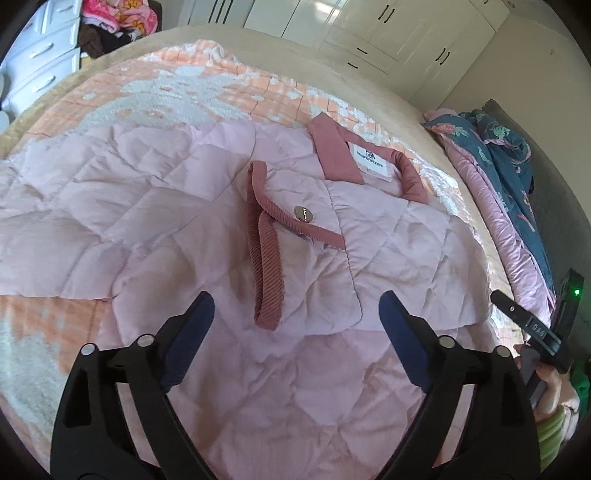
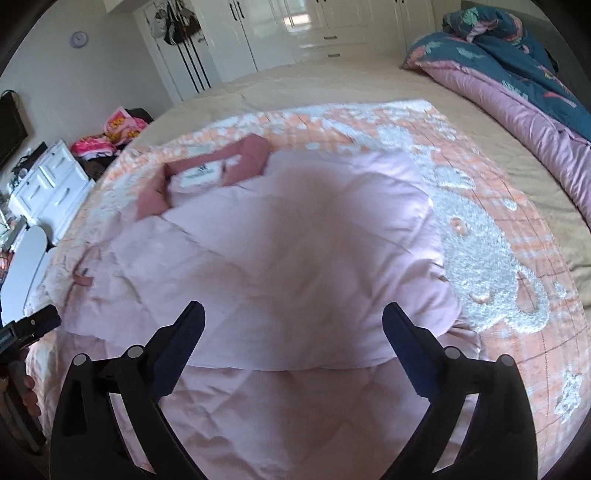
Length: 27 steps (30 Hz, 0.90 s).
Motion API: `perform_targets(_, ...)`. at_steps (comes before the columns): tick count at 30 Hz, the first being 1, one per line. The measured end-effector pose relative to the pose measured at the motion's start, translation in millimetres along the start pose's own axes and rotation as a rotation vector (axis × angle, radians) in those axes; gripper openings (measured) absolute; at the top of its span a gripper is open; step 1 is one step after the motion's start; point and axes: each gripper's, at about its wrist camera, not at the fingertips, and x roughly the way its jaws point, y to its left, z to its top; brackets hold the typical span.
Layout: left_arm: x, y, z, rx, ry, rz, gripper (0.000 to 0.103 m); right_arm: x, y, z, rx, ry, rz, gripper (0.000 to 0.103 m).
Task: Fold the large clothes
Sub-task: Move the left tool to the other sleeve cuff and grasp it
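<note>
While both claws hang over the bed, the pink quilted jacket lies spread on an orange-and-white blanket, collar at the far side with a white label showing. Left gripper: jaws wide apart, nothing between them, jacket fabric below. A ribbed dark-pink cuff lies just beyond its fingertips, beside a metal snap button. Right gripper: jaws likewise wide and empty, above a folded part of the jacket; this view is blurred. A rumpled blue floral duvet sits far right on the bed. White wardrobes line the far wall; a white dresser stands at left.
</note>
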Motion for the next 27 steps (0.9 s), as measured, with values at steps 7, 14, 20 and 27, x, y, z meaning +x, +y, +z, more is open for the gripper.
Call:
perform_targets(7, -26.1, 10.9, 0.8, -0.020, -0.045, 0.034, 0.094, -16.2, 28.7, 2.7, -0.042, -0.044, 0.038, 0.096)
perform_targets(14, -47.6, 35.0, 3.1, -0.076, -0.078, 0.071, 0.094, -25.1, 67.4, -2.3, -0.093, -0.062, 0.072, 0.096)
perform_targets(20, -70.2, 58.9, 4.8, -0.112, -0.120, 0.112, 0.094, -34.3, 102.9, -3.5, -0.141, -0.073, 0.094, 0.096)
perform_targets(27, -90.1, 88.7, 5.2, -0.154, -0.151, 0.155, 0.094, -36.4, 148.1, -6.5, -0.181, -0.071, 0.133, 0.097)
